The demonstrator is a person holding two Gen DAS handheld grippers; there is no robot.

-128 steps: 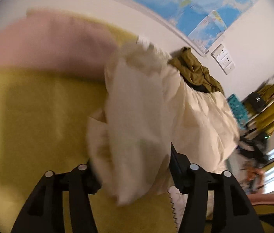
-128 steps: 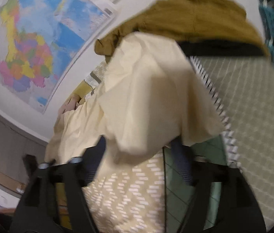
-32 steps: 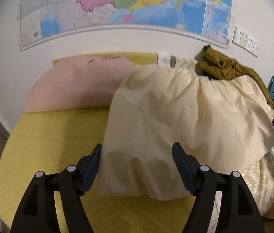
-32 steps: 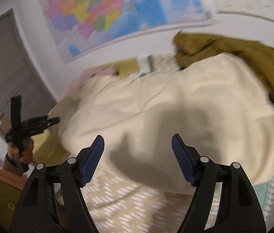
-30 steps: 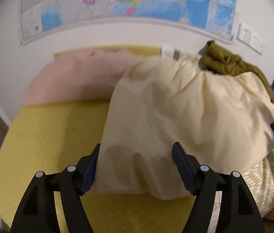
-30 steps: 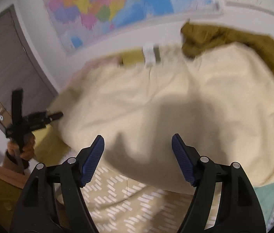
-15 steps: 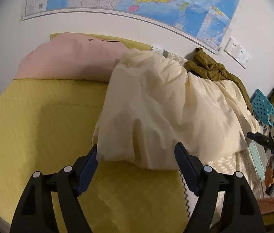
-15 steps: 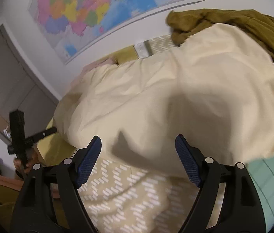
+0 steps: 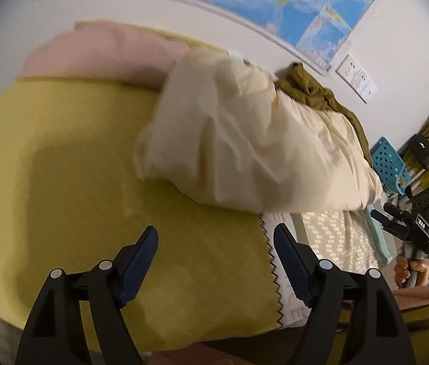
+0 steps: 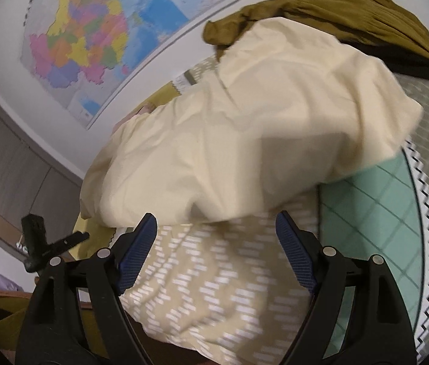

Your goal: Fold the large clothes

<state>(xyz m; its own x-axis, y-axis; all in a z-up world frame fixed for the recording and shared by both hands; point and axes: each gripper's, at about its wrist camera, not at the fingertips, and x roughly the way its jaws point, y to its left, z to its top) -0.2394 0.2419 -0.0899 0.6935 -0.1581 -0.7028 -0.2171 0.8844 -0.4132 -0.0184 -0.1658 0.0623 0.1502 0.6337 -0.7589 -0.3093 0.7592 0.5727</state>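
A large cream garment lies bunched and loosely folded across the work surface; it also fills the middle of the right wrist view. My left gripper is open and empty, a little short of the garment's near edge, over a yellow cloth. My right gripper is open and empty, close to the garment's near hem, over a beige patterned cloth. The right gripper also shows at the right of the left wrist view.
A pink garment lies behind the yellow cloth. An olive garment lies behind the cream one, also in the right wrist view. A mint checked cloth is on the right. A blue basket and a wall map stand beyond.
Both grippers let go of the cream garment, which now lies on the surface. Both have since pulled back from it; the left one has drawn away from its near edge.
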